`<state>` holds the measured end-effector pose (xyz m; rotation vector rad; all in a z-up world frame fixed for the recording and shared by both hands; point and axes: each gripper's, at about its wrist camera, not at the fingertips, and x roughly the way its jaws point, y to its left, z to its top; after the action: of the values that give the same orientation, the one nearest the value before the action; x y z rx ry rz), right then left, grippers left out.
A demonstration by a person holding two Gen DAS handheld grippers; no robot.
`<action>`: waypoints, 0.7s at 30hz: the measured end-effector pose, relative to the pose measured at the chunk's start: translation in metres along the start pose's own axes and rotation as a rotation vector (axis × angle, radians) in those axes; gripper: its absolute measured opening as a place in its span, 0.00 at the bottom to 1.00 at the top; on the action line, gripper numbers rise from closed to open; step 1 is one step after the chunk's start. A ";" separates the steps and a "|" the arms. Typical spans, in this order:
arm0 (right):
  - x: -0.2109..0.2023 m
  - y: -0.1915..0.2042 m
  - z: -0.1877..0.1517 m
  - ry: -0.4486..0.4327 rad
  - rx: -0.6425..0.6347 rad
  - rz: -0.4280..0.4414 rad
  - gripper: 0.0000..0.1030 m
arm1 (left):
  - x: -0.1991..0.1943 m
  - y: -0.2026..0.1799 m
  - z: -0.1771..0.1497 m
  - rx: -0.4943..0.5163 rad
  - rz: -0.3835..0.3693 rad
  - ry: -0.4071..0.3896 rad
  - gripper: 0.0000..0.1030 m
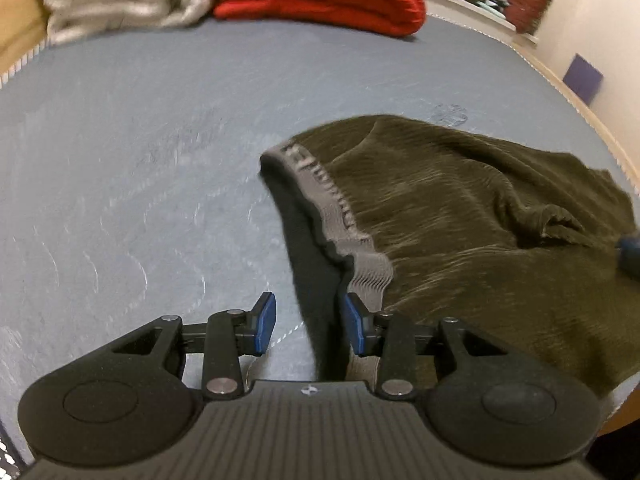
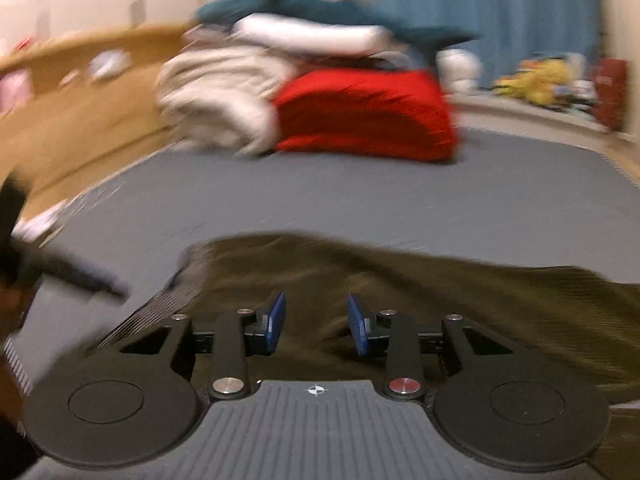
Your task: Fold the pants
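Left wrist view shows you the pants [image 1: 460, 208] lying on the grey bed [image 1: 140, 140], bunched into a loose heap toward the right edge with the grey waistband [image 1: 340, 216] running down toward your left gripper [image 1: 310, 322]. They look doubled over roughly rather than laid flat, so I judge the folding to be at an early or middle stage: the cloth needs smoothing and at least one more neat fold. Your left fingers [image 1: 266, 322] stand partly apart; a dark flap of the pants hangs between them and the right-hand finger sits against the waistband's end, but the pads do not press it, so nothing is gripped there. In the right wrist view, which is blurred, your right gripper [image 2: 316, 322] hovers over the pants [image 2: 440, 292], its fingers [image 2: 276, 320] partly apart with only cloth below, holding nothing.
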<state>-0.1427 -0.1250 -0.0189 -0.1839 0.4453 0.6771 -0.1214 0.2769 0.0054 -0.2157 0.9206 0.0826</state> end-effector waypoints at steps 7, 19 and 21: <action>0.040 0.097 -0.023 0.099 -0.256 0.211 0.36 | 0.025 0.012 0.002 -0.090 -0.060 0.033 0.65; 0.076 0.190 -0.064 0.239 -0.572 0.348 0.50 | 0.076 -0.012 0.023 -0.151 -0.094 0.118 0.76; 0.079 0.191 -0.068 0.259 -0.587 0.338 0.48 | 0.084 -0.017 0.022 -0.130 -0.088 0.138 0.76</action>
<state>-0.2333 0.0451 -0.1200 -0.7700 0.5211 1.1140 -0.0510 0.2633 -0.0460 -0.3866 1.0431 0.0463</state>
